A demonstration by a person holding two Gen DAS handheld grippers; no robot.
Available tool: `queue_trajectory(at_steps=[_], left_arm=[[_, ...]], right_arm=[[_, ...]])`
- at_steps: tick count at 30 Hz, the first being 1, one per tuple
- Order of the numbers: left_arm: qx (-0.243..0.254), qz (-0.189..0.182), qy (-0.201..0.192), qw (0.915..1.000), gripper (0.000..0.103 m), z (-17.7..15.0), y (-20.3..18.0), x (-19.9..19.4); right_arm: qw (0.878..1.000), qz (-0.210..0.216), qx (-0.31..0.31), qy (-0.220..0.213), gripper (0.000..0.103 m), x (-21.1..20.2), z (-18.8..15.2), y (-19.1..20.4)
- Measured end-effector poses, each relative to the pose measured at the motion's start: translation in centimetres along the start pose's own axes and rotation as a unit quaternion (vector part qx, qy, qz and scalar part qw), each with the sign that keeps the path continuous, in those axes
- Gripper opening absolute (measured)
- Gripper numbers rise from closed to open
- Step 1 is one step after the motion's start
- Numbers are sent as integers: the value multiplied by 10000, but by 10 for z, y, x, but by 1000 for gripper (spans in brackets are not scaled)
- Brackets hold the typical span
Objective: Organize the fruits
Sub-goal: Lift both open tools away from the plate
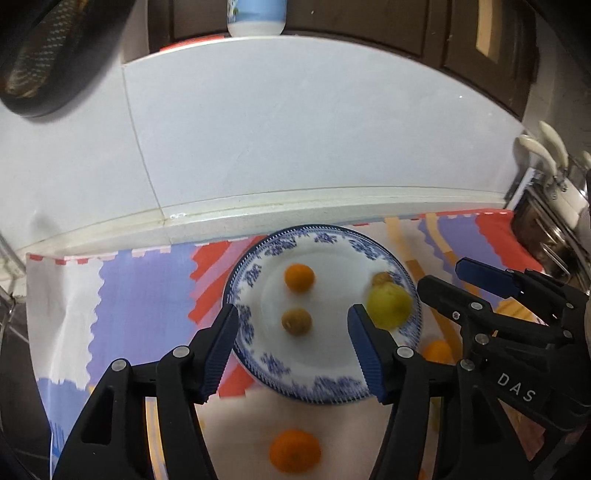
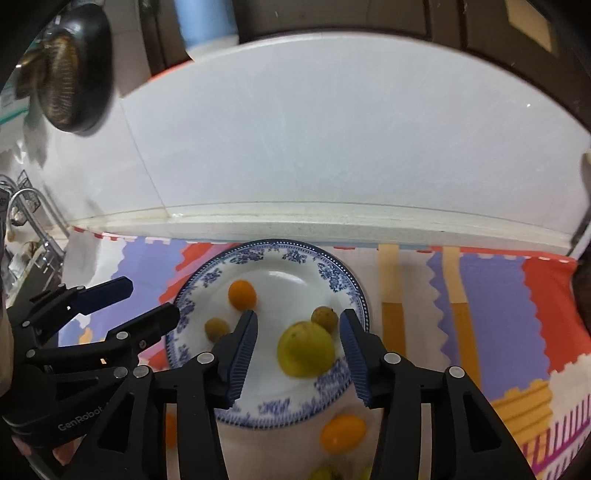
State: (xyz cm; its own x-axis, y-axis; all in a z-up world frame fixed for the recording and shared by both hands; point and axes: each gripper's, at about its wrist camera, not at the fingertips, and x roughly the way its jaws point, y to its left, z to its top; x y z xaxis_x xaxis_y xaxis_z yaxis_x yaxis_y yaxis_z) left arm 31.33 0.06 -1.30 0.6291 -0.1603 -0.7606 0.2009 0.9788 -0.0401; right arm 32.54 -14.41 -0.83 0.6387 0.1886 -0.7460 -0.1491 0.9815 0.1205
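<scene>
A blue-and-white plate (image 1: 332,354) sits on a colourful cloth (image 1: 140,295) and carries an orange (image 1: 299,277), a brown fruit (image 1: 296,322), a smaller brown fruit (image 1: 382,277) and a yellow-green fruit (image 1: 389,304). My left gripper (image 1: 293,310) hovers open over the plate's left half, nothing between its pads. My right gripper (image 2: 298,316) hovers open above the yellow-green fruit (image 2: 306,349), its pads clear of it. Each gripper shows in the other's view: the right gripper (image 1: 445,275) and the left gripper (image 2: 151,299). Loose oranges (image 1: 294,456) (image 2: 342,432) lie on the cloth in front of the plate (image 2: 280,280).
A white tiled wall (image 1: 295,129) and ledge (image 1: 295,210) run close behind the plate. A black pan (image 2: 74,74) hangs at upper left, a blue-white container (image 1: 256,16) stands above. Knife handles (image 1: 546,147) are at the right, a tap and rack (image 2: 26,221) at the left. Greenish fruits (image 2: 323,472) lie nearest me.
</scene>
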Motion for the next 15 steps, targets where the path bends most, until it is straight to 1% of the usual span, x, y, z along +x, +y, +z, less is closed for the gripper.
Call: queue_trajectory(at_steps=[4, 9, 13, 15], left_arm=[[86, 35, -183, 9998, 67, -13, -4, -26], [130, 69, -301, 9994, 67, -29, -5, -53], [192, 233, -414, 9987, 68, -42, -6, -71], [204, 321, -436, 9983, 72, -50, -7, -78]], right_arm=[[9999, 12, 40, -150, 52, -26, -13, 4], [9994, -104, -4, -319, 55, -55, -33, 13], [9990, -154, -54, -428, 58, -74, -48, 20], [9987, -160, -66, -473, 59, -83, -56, 22]])
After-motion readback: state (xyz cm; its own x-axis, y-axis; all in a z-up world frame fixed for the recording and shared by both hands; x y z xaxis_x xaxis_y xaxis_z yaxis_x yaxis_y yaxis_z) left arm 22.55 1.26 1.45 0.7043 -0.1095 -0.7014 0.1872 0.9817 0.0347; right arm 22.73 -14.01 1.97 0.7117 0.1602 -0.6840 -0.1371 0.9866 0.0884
